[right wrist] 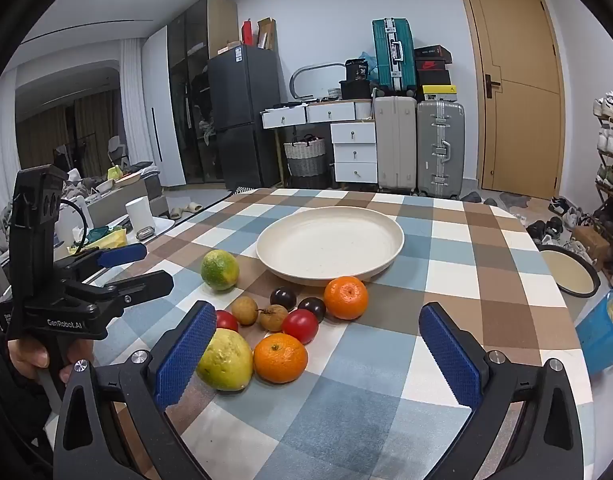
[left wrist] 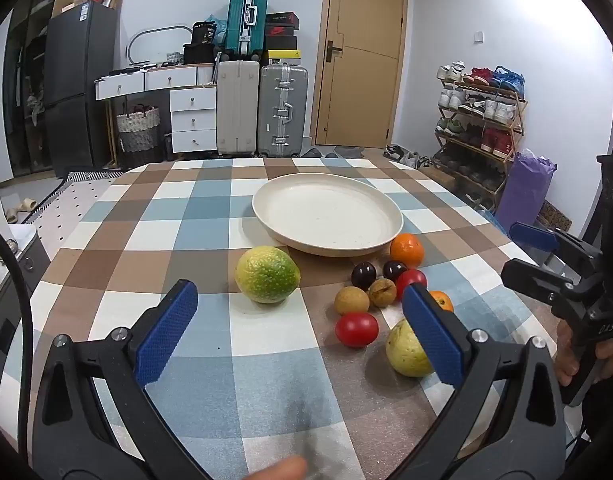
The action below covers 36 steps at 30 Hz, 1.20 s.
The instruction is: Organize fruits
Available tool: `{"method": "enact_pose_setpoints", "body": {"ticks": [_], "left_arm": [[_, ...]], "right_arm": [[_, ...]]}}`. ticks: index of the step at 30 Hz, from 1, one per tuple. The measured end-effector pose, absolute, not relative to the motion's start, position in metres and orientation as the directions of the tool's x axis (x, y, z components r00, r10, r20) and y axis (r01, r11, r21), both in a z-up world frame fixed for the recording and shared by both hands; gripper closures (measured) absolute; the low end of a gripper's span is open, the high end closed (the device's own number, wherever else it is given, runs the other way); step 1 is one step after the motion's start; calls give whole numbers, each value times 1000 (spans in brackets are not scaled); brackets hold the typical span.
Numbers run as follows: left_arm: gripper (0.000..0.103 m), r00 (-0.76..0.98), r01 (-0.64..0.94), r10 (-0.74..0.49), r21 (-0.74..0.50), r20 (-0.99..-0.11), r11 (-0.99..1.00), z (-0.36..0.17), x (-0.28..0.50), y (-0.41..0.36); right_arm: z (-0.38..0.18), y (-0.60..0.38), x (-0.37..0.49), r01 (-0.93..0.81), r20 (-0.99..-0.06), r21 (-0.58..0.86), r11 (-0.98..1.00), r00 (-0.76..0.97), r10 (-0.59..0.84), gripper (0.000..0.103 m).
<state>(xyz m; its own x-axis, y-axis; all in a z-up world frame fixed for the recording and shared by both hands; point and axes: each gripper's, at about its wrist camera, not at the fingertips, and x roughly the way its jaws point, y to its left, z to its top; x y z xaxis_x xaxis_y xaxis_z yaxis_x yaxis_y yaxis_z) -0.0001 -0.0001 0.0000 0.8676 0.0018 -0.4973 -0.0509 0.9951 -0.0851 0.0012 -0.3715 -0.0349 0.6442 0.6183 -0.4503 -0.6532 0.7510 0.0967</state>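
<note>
An empty cream plate point(left wrist: 326, 216) point(right wrist: 330, 244) sits mid-table on the checked cloth. In front of it lie a green-yellow citrus point(left wrist: 267, 275) point(right wrist: 220, 270), two oranges point(left wrist: 406, 249) point(right wrist: 346, 297) point(right wrist: 280, 357), two dark plums point(left wrist: 363, 275) point(right wrist: 283, 298), two brown longans point(left wrist: 351, 301) point(right wrist: 244, 310), two red tomatoes point(left wrist: 356, 329) point(right wrist: 300, 325) and a yellow guava point(left wrist: 406, 350) point(right wrist: 225, 360). My left gripper point(left wrist: 302, 332) point(right wrist: 134, 266) is open and empty, near the front left of the fruits. My right gripper point(right wrist: 318, 356) point(left wrist: 526, 254) is open and empty, to their right.
The table's right edge drops to a round tray point(right wrist: 570, 272) and a blue bag point(right wrist: 602, 332) on the floor. A shoe rack point(left wrist: 478, 120), suitcases point(left wrist: 262, 108), white drawers point(left wrist: 192, 120) and a door point(left wrist: 362, 52) stand beyond the table's far edge.
</note>
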Motion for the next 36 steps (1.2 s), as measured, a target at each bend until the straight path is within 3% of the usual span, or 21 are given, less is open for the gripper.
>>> {"method": "enact_pose_setpoints", "body": {"ticks": [36], "left_arm": [[1,866,-49,-2,-88,-501,995,0,0,0]], "right_arm": [[-35,-372,2,-653,-458,103,751,639,618,0]]}}
